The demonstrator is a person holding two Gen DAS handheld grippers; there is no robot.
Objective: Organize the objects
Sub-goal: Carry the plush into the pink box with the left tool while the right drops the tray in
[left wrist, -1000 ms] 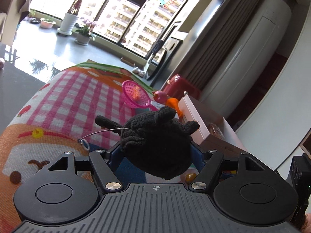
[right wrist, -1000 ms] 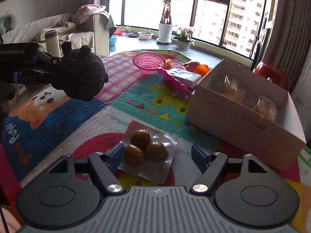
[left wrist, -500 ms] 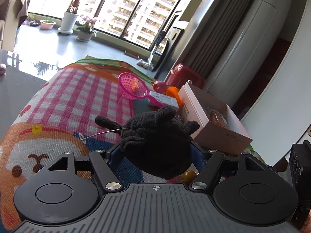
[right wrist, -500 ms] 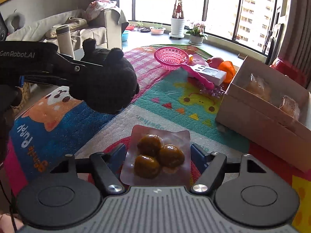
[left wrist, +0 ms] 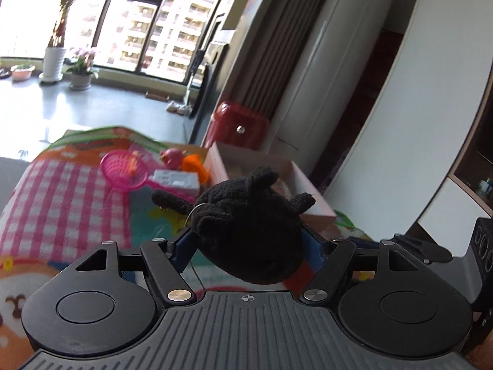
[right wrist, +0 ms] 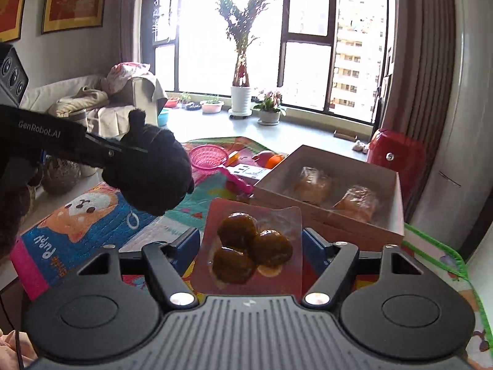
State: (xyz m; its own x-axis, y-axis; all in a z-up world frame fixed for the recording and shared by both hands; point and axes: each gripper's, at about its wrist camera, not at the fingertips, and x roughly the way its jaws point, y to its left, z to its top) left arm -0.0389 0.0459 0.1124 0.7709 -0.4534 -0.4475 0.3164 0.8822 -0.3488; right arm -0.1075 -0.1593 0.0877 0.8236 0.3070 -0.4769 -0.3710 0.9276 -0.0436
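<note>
Only on right view — snack pack (right wrist: 251, 246) between right tool (right wrist: 249, 243) fingers.

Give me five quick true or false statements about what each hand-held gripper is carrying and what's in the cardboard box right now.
1. The left hand-held gripper holds a black plush toy. True.
2. The right hand-held gripper is empty. False: it grips a clear packet of three brown balls.
3. The cardboard box holds two wrapped pastries. True.
4. The pink strainer sits inside the box. False: it lies on the play mat.
5. The plush toy rests on the mat. False: it is held in the air.
</note>
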